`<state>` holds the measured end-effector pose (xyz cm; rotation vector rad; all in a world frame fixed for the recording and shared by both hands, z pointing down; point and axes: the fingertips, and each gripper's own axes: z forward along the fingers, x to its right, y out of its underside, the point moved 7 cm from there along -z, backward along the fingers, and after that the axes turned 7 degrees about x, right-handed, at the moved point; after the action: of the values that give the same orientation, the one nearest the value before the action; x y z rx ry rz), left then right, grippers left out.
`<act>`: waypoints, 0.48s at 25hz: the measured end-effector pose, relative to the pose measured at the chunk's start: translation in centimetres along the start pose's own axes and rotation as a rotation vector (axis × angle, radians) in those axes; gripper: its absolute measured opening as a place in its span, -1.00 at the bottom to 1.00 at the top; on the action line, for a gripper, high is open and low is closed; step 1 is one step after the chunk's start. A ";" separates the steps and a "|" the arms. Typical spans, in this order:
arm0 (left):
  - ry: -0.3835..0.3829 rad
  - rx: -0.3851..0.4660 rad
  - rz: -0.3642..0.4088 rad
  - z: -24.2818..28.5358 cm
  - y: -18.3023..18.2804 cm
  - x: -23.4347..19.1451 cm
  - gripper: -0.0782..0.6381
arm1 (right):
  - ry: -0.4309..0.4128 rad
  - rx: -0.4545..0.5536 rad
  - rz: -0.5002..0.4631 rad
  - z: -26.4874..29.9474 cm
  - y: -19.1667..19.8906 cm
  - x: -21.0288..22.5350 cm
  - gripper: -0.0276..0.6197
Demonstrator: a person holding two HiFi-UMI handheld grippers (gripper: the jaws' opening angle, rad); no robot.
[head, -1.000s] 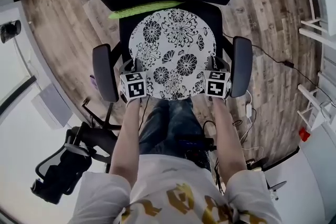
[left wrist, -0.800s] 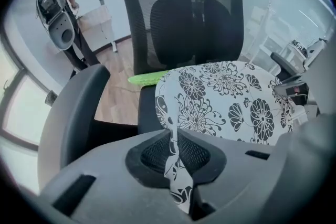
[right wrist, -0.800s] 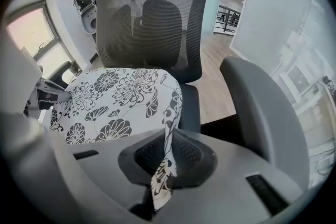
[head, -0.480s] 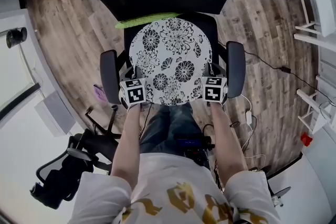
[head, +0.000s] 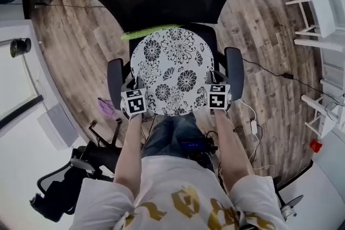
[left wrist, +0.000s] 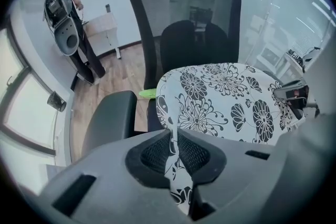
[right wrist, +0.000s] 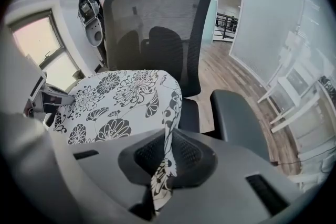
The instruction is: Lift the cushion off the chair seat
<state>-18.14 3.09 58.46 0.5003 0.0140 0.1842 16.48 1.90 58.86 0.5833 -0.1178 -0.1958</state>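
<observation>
Cushion (head: pixel 172 70), over chair seat (head: pixel 211 35), pinched at near-left and near-right hems by left gripper (left wrist: pixel 174 150) and right gripper (right wrist: pixel 167 152), both clamped tight on fabric; probably light, soft, floppy, so paired hem grips suit.

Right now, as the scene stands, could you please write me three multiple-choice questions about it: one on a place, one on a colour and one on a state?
1. Where do the left gripper and the right gripper hold the cushion?
A. at its far edge
B. at its near part, one at each side
C. at its centre

2. What is its print?
A. red stripes
B. plain green
C. black flowers on white

3. How is the left gripper?
A. open, empty
B. shut on the cushion's edge
C. shut, empty

Answers:
1 B: the head view shows one gripper at each side of the near part.
2 C: every view shows that pattern.
3 B: its own view shows the fabric pinched in it.
</observation>
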 end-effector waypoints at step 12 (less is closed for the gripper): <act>-0.005 0.095 0.021 -4.8 -2.3 -1.4 -0.69 | -0.019 0.092 -0.015 -4.7 -2.6 -1.8 -0.84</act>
<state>-19.39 3.19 53.09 0.5957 0.0124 0.2037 15.14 2.71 53.42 0.6738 -0.1418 -0.2116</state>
